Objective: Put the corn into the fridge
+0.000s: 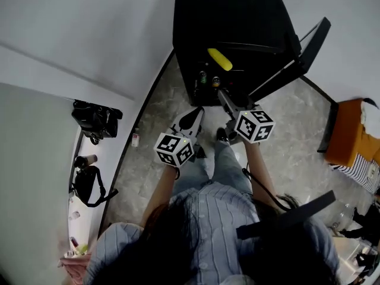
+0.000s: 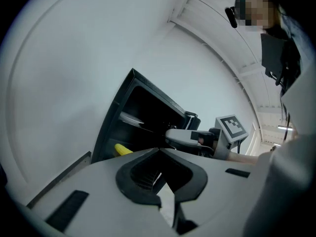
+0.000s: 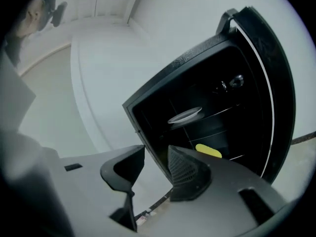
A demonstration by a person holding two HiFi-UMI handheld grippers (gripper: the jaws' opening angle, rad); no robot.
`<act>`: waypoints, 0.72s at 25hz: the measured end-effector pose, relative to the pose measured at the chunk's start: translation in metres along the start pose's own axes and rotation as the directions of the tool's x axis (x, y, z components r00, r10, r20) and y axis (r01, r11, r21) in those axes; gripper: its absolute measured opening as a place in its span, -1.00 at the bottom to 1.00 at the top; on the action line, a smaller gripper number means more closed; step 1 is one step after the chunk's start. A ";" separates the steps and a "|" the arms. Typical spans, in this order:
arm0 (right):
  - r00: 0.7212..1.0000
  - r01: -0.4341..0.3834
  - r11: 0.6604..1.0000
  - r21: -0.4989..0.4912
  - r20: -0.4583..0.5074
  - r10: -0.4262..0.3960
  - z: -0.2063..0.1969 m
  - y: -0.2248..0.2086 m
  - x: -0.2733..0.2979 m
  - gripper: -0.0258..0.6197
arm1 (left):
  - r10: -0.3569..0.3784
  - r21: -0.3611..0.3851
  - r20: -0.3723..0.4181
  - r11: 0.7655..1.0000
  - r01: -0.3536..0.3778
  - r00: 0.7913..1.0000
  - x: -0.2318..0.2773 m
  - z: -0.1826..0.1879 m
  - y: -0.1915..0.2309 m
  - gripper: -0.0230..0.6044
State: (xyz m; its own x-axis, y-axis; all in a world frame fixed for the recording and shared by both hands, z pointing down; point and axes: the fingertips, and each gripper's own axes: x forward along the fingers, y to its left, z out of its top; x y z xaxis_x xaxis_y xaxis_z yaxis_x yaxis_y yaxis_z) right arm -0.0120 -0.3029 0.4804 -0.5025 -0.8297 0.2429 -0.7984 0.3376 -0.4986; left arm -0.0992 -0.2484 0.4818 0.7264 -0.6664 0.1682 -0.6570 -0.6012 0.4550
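Note:
The yellow corn [image 1: 219,59] lies on a shelf inside the black fridge [image 1: 237,16], whose door [image 1: 297,58] stands open to the right. The corn [image 3: 208,151] also shows past the right gripper's jaws, and the corn [image 2: 122,149] peeks in at the left edge of the left gripper view. My right gripper [image 1: 222,95] hovers in front of the fridge's lower part, open, with nothing between its jaws. My left gripper [image 1: 191,120] is beside it, lower and to the left, with its tips together and empty. Neither gripper touches the corn.
A white plate [image 3: 185,115] sits on the shelf above the corn. Small bottles [image 1: 203,77] stand low in the fridge. A black bag [image 1: 95,119] lies by the white wall at left. An orange seat [image 1: 350,135] stands at right. The person's legs [image 1: 214,171] are below the grippers.

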 end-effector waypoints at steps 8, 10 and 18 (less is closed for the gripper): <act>0.998 -0.024 0.998 0.060 0.060 0.020 0.011 0.039 -0.031 -0.58 | -0.036 0.085 0.007 0.996 0.035 0.999 -0.026 0.030 -0.018 -0.90; 0.997 -0.020 0.999 0.038 0.071 0.017 0.014 0.046 -0.037 -0.59 | -0.051 0.098 0.011 0.994 0.049 0.999 -0.030 0.034 -0.022 -0.90; 0.999 0.010 0.999 0.040 0.041 -0.012 -0.004 0.065 -0.065 -0.62 | -0.085 0.113 -0.008 0.990 0.085 0.996 -0.045 0.028 -0.038 -0.90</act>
State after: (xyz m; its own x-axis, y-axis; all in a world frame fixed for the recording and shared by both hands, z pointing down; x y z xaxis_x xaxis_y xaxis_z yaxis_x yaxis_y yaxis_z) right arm -0.0323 -0.2250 0.4354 -0.4792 -0.8512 0.2142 -0.7894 0.3112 -0.5291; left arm -0.1130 -0.2081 0.4327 0.7809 -0.6098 0.1357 -0.6115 -0.7018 0.3655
